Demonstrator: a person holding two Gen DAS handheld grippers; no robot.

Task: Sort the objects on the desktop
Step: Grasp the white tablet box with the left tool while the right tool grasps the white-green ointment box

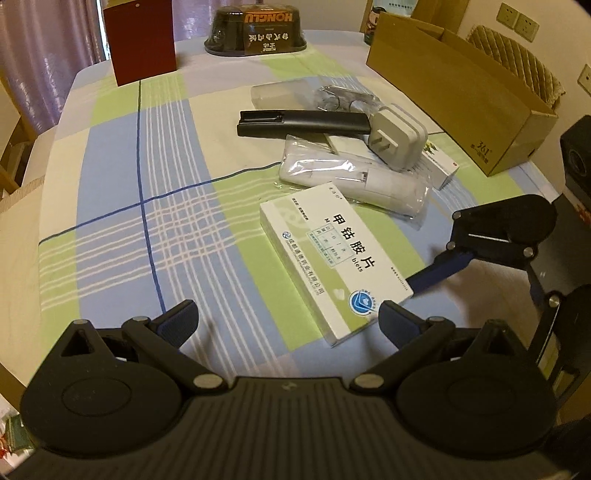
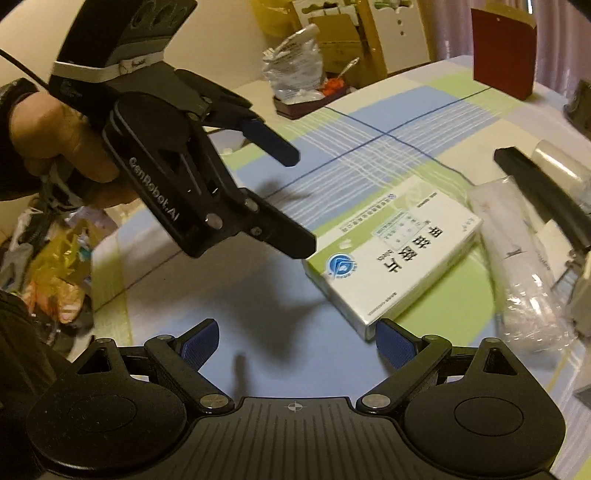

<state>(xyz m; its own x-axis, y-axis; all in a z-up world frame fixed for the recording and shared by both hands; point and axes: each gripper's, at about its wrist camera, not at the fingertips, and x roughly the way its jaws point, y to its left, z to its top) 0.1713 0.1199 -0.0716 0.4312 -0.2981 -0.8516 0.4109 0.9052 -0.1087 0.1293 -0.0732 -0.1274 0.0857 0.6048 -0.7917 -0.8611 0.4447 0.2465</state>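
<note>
A white medicine box (image 1: 325, 258) with green print lies flat on the checked tablecloth (image 1: 147, 184). My left gripper (image 1: 288, 319) hovers open just in front of it, with the box's near corner beside the right fingertip. One blue finger (image 1: 439, 267) of the right gripper reaches in from the right, near the box's edge. In the right wrist view the same box (image 2: 391, 258) lies ahead, its corner next to my open right gripper (image 2: 297, 341). A hand (image 2: 55, 147) holds the left gripper (image 2: 295, 202), open above the cloth to the left of the box.
Behind the box lie a bagged white item (image 1: 354, 177), a white charger plug (image 1: 397, 142), a black remote (image 1: 303, 123), a small white carton (image 1: 441, 166) and bagged metal rings (image 1: 340, 98). An open cardboard box (image 1: 454, 88) stands right; a red box (image 1: 144, 40) and a black container (image 1: 255, 29) stand at the back.
</note>
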